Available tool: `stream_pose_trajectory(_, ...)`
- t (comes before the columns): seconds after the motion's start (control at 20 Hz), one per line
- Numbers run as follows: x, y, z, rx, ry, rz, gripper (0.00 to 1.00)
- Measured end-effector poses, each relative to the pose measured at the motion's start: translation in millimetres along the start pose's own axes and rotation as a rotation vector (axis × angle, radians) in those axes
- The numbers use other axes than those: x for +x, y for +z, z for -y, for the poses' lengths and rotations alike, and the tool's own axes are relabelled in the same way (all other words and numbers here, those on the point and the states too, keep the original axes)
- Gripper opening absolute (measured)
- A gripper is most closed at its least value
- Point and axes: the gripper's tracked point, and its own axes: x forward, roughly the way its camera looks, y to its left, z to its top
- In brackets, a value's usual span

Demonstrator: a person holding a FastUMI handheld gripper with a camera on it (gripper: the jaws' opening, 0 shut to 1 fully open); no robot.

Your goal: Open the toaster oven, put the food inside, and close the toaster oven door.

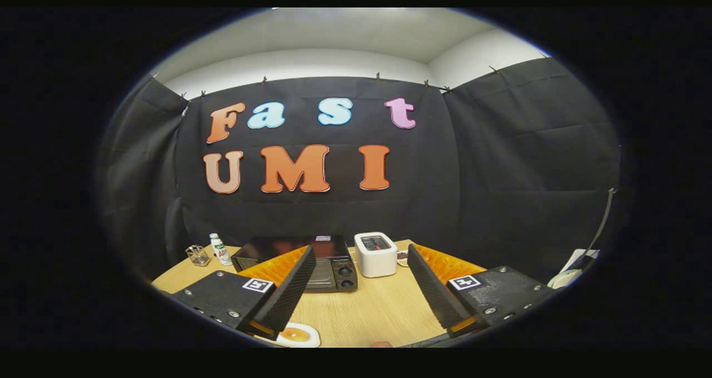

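The gripper (359, 289) hung above the wooden table (378, 311) with its fingers spread wide and nothing between them, while the black toaster oven (303, 261) sat beyond the left finger, door apparently closed, beside a white pop-up toaster (376, 254). The food on its small white plate (298, 335) lay just beneath the left finger. To open the door well, I judged the fingers should drop level with its top edge, though no handle was clear from there.

Claw (361, 261): two ribbed wedge fingers spread wide, nothing between. Each on a dark speckled block with silver screws and a square black-and-white marker tag.
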Motion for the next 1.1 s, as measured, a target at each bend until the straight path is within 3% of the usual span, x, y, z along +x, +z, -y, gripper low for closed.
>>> stream_pose_trajectory(0.3, 24, 2, -16, -0.016, 0.034, 0.021, 0.99)
stream_pose_trajectory(0.6, 77, -3, -54, -0.075, 0.044, 0.070, 0.99)
stream_pose_trajectory(0.85, 124, -33, -124, -0.045, 0.143, -0.034, 0.99)
stream_pose_trajectory(1.1, 176, -80, -173, -0.087, 0.175, -0.173, 0.99)
